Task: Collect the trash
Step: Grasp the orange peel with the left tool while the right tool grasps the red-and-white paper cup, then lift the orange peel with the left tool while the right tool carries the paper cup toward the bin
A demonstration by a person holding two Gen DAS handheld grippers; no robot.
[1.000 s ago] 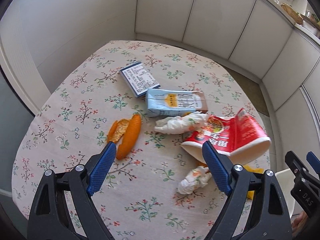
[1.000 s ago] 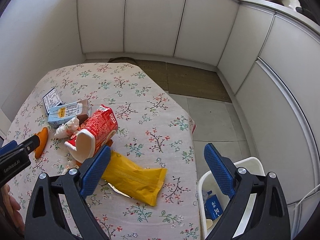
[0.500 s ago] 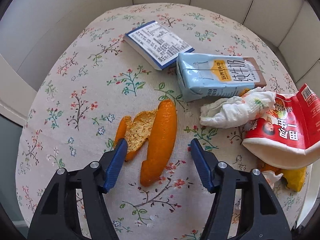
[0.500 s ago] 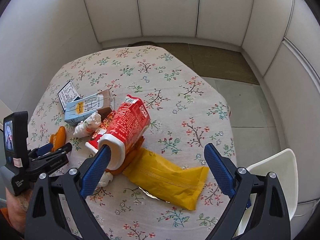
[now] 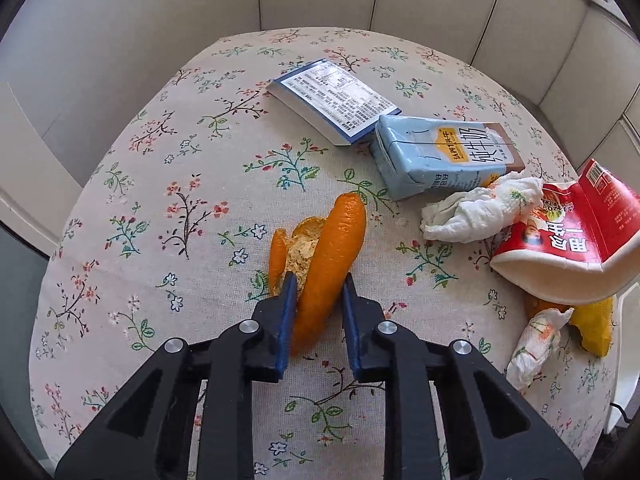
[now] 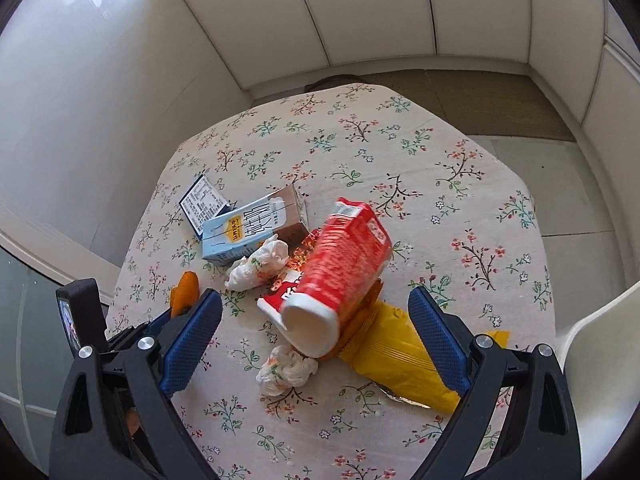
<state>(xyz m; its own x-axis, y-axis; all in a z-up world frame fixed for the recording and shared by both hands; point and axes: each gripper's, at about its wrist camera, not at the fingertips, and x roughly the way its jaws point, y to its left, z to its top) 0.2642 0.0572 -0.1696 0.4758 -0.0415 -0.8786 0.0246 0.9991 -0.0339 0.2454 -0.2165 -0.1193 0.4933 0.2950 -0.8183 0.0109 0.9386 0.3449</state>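
My left gripper (image 5: pixel 318 286) is shut on the orange peel (image 5: pixel 334 248), which lies on the floral tablecloth (image 5: pixel 160 200). The peel's tip also shows in the right wrist view (image 6: pixel 185 287). My right gripper (image 6: pixel 316 330) is open and empty above a red crushed cup (image 6: pixel 340 276), a yellow snack bag (image 6: pixel 400 364) and a crumpled tissue (image 6: pixel 286 370). A light blue milk carton (image 5: pixel 444 156), a second tissue (image 5: pixel 472 210) and a flat blue-edged box (image 5: pixel 334 100) lie beyond the peel.
White cabinet doors (image 6: pixel 400 12) ring the table. A white chair or bin edge (image 6: pixel 596 344) stands at the table's right side. The left hand-held gripper's body (image 6: pixel 92 320) shows at lower left in the right wrist view.
My left gripper has moved down onto the orange peel and its fingers have closed on it. My right gripper has moved left over the red cup and stays open.
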